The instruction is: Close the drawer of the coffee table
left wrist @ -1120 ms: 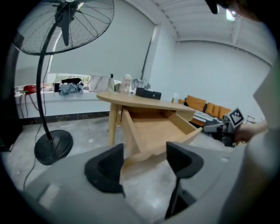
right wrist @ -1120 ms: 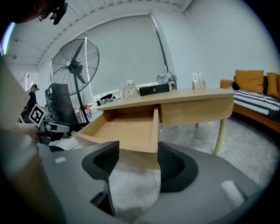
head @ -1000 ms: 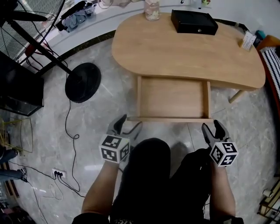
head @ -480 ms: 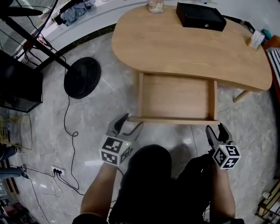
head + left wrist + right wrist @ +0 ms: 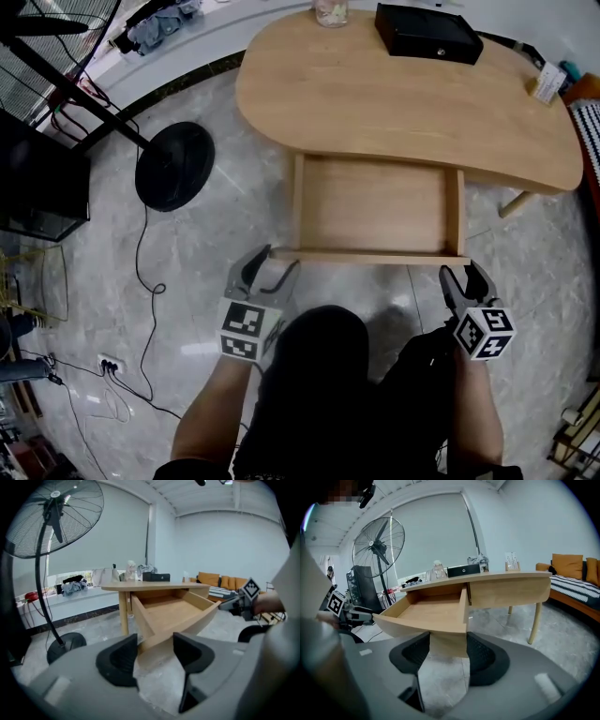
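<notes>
Drawer point(image 5: 375, 211) of the coffee table point(image 5: 403, 94) stands pulled out far toward the person and looks empty. Its front panel point(image 5: 370, 256) lies just ahead of both grippers. The left gripper point(image 5: 270, 265) is at the panel's left corner and the right gripper point(image 5: 463, 278) at its right corner. Each has its jaws apart and holds nothing, and the jaws of both have just been closing a little. In each gripper view a corner of the panel shows between the two jaws, but I judge it lies slightly beyond the tips and no pad presses on it.

The step in hand seems to be setting both grippers against the panel for a push. To do it well, both should meet the wood at the same height and press together and evenly. A stronger push on one corner could turn the drawer in its slot and jam it.

Ahead of the grippers the curved table edge overhangs the back of the drawer, and the panel must travel until it sits under that edge. Nothing lies in this path. Left of the left gripper is bare floor, with a cable point(image 5: 145, 272) near and the fan base point(image 5: 175, 167) well apart. Ahead and to the right of the right gripper a table leg point(image 5: 516, 202) stands clear of the drawer. Behind both grippers the person's knees are close.
</notes>
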`<state>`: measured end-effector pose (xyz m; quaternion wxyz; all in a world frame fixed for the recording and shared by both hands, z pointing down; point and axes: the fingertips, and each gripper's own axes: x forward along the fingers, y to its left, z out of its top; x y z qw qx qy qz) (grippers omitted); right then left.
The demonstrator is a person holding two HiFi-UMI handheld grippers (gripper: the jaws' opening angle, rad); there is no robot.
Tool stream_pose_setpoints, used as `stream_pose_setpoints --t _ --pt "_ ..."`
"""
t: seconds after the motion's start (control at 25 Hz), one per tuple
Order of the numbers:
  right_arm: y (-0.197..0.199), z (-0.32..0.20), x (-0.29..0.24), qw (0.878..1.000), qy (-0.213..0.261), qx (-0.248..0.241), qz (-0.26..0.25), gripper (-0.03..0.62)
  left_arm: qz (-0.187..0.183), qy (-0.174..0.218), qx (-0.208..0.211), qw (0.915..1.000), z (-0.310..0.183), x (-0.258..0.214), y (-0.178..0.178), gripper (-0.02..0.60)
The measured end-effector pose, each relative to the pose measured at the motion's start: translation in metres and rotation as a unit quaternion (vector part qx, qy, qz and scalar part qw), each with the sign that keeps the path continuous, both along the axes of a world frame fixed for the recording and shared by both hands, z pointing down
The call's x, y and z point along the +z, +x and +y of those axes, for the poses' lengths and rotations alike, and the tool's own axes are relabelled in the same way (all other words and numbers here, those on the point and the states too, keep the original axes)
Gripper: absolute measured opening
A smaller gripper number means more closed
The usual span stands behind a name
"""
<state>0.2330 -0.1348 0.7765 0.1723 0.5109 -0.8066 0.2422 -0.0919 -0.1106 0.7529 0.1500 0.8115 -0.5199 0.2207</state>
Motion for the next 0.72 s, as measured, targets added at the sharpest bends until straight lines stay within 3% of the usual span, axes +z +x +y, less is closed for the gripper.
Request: stream_pose_setpoints --t 0.28,0.72 --pt "-0.004 -0.016 -0.029 0.999 0.037 0.022 -0.023 0.234 0.008 0.051 -0.034 0.9981 -0.023 -0.031 -0.009 0.238" --pt "-0.010 -0.065 -0.033 0.999 0.033 0.024 -0.023 0.225 0.010 0.058 -0.038 0.9976 -0.073 -0.036 -0.015 0.233"
